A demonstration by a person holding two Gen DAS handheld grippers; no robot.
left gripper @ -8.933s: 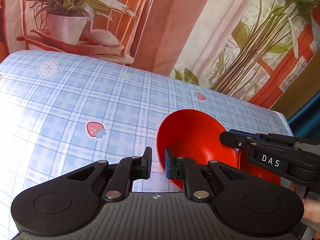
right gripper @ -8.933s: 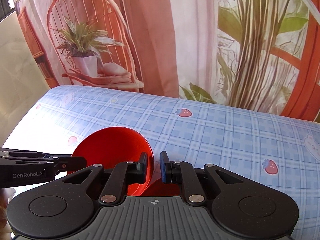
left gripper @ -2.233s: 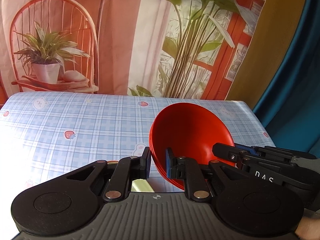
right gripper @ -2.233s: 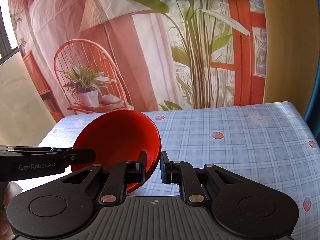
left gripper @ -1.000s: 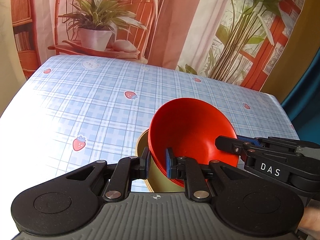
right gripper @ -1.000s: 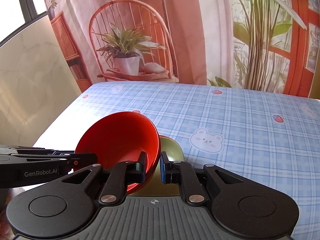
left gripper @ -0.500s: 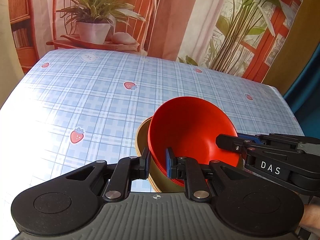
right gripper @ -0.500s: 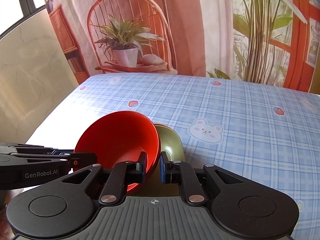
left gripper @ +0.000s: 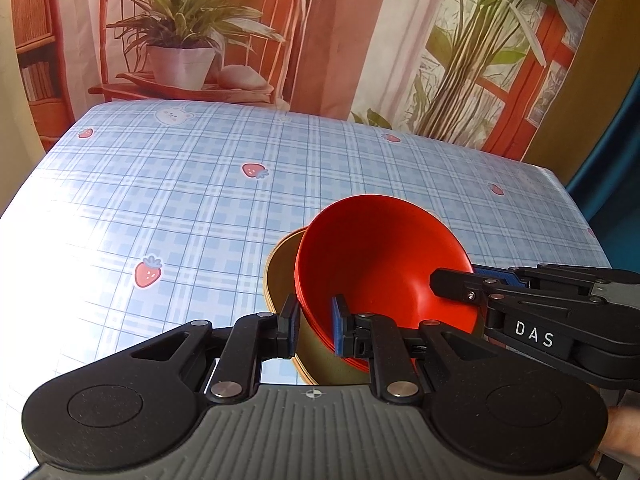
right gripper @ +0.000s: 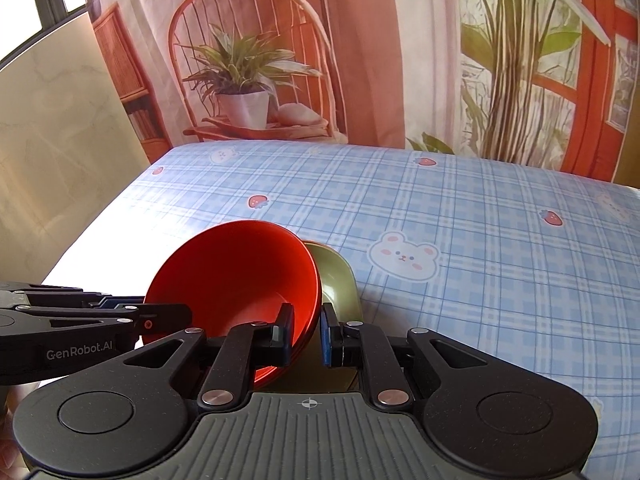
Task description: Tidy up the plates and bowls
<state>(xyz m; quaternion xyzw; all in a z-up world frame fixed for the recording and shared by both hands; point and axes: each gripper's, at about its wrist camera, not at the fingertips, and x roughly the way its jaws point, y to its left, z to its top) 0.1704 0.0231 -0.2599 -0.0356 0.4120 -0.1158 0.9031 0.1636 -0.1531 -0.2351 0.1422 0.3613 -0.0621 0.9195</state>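
A red bowl (left gripper: 380, 264) is held between both grippers over an olive-green bowl (left gripper: 282, 276) on the table. My left gripper (left gripper: 314, 326) is shut on the red bowl's left rim. My right gripper (right gripper: 306, 332) is shut on the red bowl's right rim; it also shows in the left wrist view (left gripper: 456, 286). In the right wrist view the red bowl (right gripper: 236, 276) sits partly inside the olive-green bowl (right gripper: 336, 276), tilted. The left gripper (right gripper: 160, 314) enters from the left there.
The table carries a blue plaid cloth (left gripper: 192, 200) with strawberry and bear prints. A printed backdrop (right gripper: 360, 52) with a chair and plants hangs behind the far edge. A beige wall (right gripper: 60, 128) stands at the left.
Both grippers have lowered the red bowl toward the table and into the olive-green bowl. Their grip on the rim is unchanged.
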